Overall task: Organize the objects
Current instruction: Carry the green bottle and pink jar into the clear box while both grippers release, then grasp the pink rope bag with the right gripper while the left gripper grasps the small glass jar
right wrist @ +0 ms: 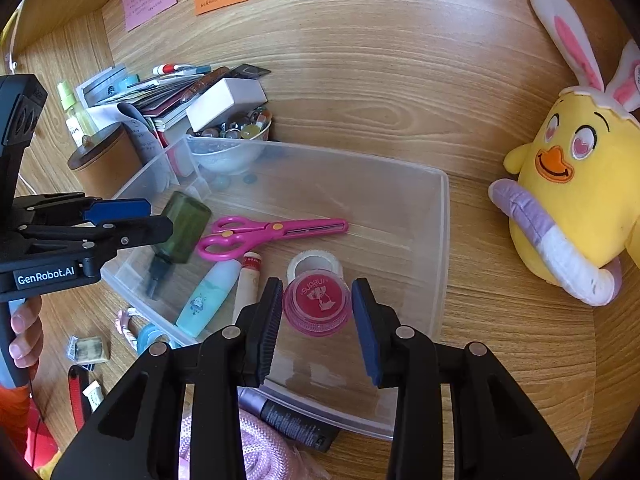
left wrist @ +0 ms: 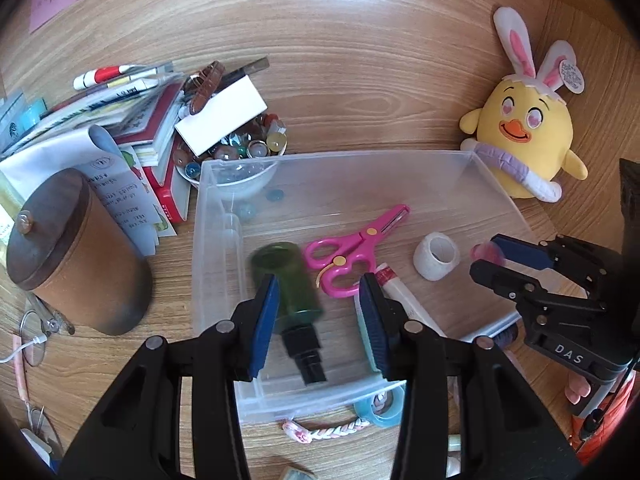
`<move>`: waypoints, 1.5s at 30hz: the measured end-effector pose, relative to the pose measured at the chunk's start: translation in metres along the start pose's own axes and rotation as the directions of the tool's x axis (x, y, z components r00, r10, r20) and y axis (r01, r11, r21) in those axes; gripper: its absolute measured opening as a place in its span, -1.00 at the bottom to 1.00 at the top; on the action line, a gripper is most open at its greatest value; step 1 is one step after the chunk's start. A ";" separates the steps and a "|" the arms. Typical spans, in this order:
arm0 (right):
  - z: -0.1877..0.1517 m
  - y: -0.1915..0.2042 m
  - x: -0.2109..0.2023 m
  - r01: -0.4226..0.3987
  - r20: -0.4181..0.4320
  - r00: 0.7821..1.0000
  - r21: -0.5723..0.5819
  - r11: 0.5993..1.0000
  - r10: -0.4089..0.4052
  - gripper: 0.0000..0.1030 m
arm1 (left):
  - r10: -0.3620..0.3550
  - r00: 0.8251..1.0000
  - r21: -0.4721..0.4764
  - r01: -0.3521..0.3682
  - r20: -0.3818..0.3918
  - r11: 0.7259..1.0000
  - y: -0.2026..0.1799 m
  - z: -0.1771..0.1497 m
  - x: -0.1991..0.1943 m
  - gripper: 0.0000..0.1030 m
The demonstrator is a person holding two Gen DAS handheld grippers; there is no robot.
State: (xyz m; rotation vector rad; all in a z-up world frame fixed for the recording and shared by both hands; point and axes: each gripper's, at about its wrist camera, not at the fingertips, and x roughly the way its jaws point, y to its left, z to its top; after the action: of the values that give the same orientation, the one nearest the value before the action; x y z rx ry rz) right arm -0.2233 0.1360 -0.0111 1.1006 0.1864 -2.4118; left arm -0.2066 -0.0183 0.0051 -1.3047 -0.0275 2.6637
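Clear plastic bin (right wrist: 436, 240) takes loose items off the cluttered bench.
Left gripper (left wrist: 318, 316) jaws pinch a green bottle (left wrist: 290, 280) above it; right gripper (right wrist: 314, 320) jaws stand spread around a pink jar (right wrist: 316, 304) there.

Both grippers black plastic, blue ribbed pads, round silver screw heads. Left gripper (right wrist: 120, 216) marked "GenRobot.AI"; right gripper (left wrist: 490, 258) marked "DAS". Orange sleeve (right wrist: 16, 412) near left.

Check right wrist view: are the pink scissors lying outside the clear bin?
No, the pink scissors lie on the floor of the clear bin, inside its walls, next to the white tape roll.
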 end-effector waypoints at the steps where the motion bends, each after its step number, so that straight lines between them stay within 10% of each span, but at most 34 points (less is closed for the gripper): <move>1: 0.000 0.000 -0.001 -0.003 0.000 1.000 0.000 1.000 0.003 -0.29 | 0.000 1.000 0.003 0.000 0.008 1.000 0.000 -0.001 -0.004 -0.19; 13: -0.012 0.020 -0.052 0.004 0.105 0.994 -0.024 1.000 -0.002 0.49 | 0.079 0.985 0.067 -0.090 0.155 0.994 -0.007 -0.030 -0.073 0.53; 20: -0.046 0.036 -0.064 -0.003 0.114 0.994 0.000 1.000 0.004 0.70 | 0.094 0.987 0.054 -0.101 0.130 0.993 0.005 -0.068 -0.083 0.56; 45: -0.113 0.019 -0.051 0.006 -0.106 0.994 0.058 0.998 0.000 0.75 | -0.002 1.000 0.024 0.003 -0.025 1.000 0.016 -0.142 -0.048 0.51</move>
State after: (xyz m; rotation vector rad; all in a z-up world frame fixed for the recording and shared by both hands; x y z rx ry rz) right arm -0.1096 0.1737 -0.0474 1.2562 0.1535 -2.3768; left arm -0.0683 -0.0507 -0.0462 -1.3298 0.0066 2.6369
